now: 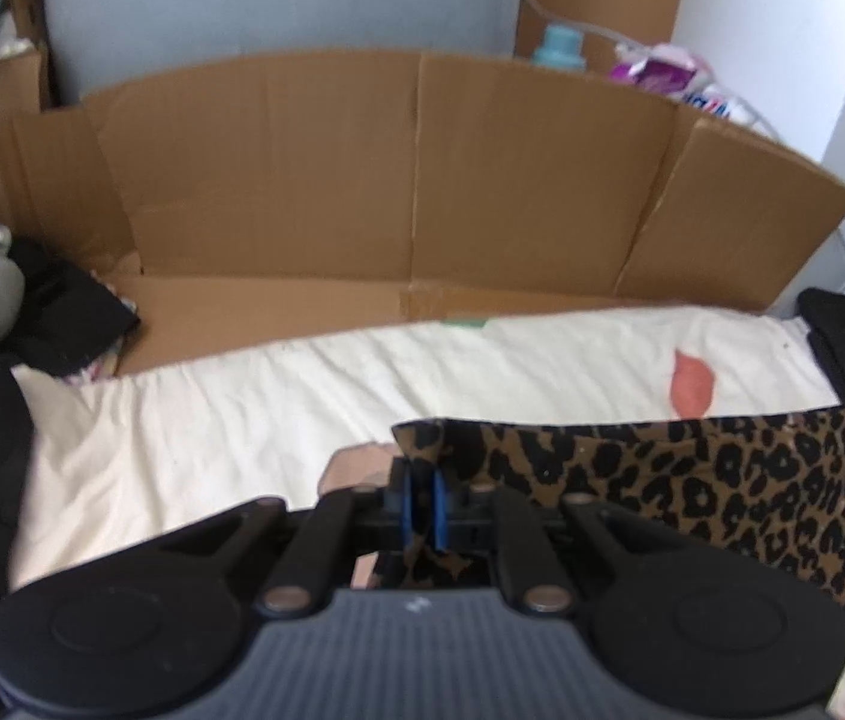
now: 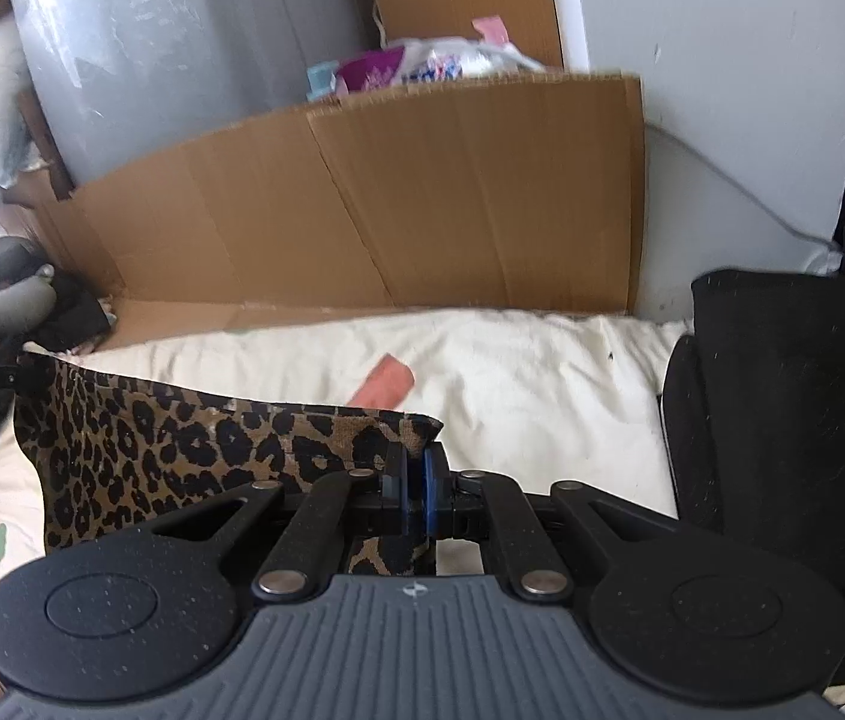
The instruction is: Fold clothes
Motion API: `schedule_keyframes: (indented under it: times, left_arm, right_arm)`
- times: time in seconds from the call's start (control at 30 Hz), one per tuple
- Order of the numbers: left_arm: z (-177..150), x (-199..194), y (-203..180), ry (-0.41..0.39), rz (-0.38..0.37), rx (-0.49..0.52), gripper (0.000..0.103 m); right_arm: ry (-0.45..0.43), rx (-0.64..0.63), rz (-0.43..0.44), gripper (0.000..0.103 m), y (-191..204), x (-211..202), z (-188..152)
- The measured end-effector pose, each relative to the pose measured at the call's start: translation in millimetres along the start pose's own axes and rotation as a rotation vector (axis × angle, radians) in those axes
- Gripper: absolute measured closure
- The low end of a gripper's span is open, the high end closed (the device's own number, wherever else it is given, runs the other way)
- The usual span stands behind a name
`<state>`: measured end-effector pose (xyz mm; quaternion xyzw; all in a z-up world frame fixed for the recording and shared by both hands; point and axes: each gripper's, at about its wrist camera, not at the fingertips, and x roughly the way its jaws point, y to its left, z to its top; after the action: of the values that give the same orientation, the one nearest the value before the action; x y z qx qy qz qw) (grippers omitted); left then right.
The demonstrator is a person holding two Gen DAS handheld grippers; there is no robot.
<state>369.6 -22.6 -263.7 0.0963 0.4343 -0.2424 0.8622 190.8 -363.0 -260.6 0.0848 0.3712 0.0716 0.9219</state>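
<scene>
1. Leopard-print garment (image 1: pixel 692 480) is hanging stretched between the two grippers above the cream bedsheet (image 1: pixel 212 420), in front of the flattened cardboard (image 1: pixel 392 180).
2. Left gripper (image 1: pixel 420 501) is clamping one top corner of the garment; right gripper (image 2: pixel 413 495) is clamping the other — both sets of jaws are pressing together on cloth.
3. Long axis is running from gripper to gripper, roughly level and parallel to the cardboard; the held top edge is looking taut and the rest is draping down toward the sheet.
4. Risk — each grip is taking only a small bite near a corner, so a sideways pull could be slipping the cloth free.
5. Risk — uneven hand heights would be skewing the fold line, and the hanging lower edge could be bunching on the sheet.
</scene>
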Motion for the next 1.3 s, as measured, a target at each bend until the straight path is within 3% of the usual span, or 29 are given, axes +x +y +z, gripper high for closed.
schedule_keyframes:
  times: [0.77, 0.9, 1.0, 1.17, 1.3]
  left_arm:
    - [0.1, 89.5, -9.7, 0.124, 0.026, 0.041, 0.095]
    - [-4.1, 105.7, -13.6, 0.166, 0.051, 0.060, 0.089]
    - [-0.8, 95.4, -16.4, 0.134, 0.097, 0.068, 0.085]
    - [2.4, 66.5, -27.4, 0.021, 0.179, 0.070, 0.085]
    - [3.1, 47.4, -52.9, -0.001, 0.096, 0.082, 0.085]
  right_arm:
    - [0.169, 0.042, -0.052, 0.102, -29.0, 78.4, -1.9]
    - [0.187, 0.035, -0.088, 0.103, -32.6, 88.3, -6.9]
    - [0.167, 0.064, -0.105, 0.103, -37.7, 82.7, -4.1]
    - [0.101, 0.034, -0.031, 0.102, -20.5, 62.5, 3.0]
    - [0.098, -0.020, 0.042, 0.102, 4.2, 58.2, 6.2]
